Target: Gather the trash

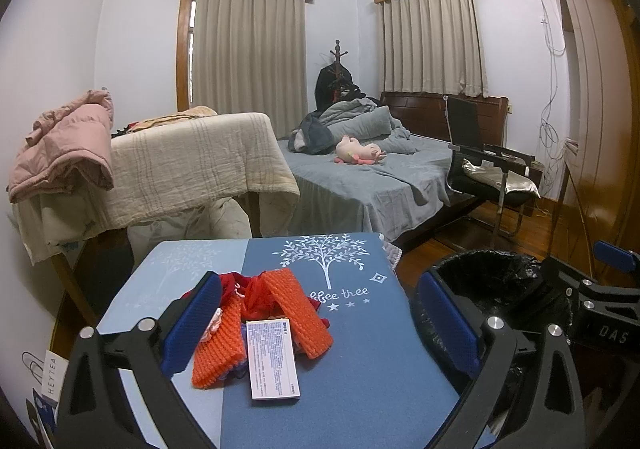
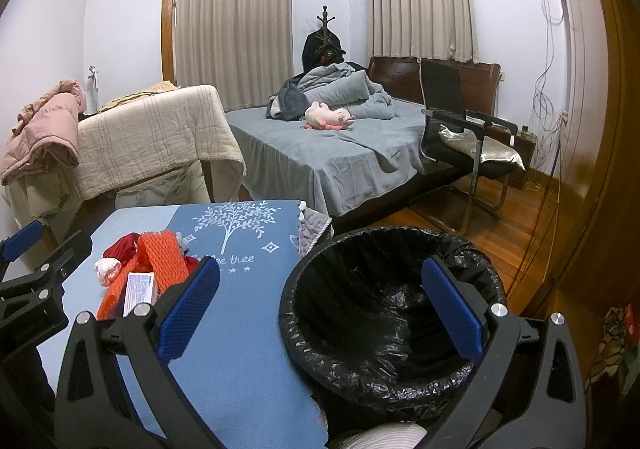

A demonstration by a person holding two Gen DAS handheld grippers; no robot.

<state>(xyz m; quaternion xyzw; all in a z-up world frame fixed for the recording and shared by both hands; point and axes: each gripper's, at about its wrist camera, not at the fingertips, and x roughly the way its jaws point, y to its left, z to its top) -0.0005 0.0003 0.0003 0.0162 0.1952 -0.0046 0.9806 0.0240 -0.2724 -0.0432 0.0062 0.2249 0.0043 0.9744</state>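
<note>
A small pile of trash lies on the blue tablecloth (image 1: 360, 349): two orange foam net sleeves (image 1: 296, 313), a white printed carton (image 1: 272, 359), red scraps (image 1: 230, 283) and a pale crumpled wad (image 2: 107, 269). My left gripper (image 1: 318, 281) is open, and its left pad (image 1: 192, 321) is beside the pile. The black-lined trash bin (image 2: 360, 289) stands right of the table. Over the bin's near rim, my right gripper (image 2: 320, 263) is open and holds nothing. The same pile (image 2: 152, 269) shows left of it.
Behind the table are a cloth-draped piece of furniture (image 1: 192, 157) with a pink jacket (image 1: 64, 153), a grey bed (image 2: 340, 153) with a plush toy, and a black chair (image 2: 460, 137) on the wooden floor. A wooden wardrobe (image 2: 600, 129) lines the right side.
</note>
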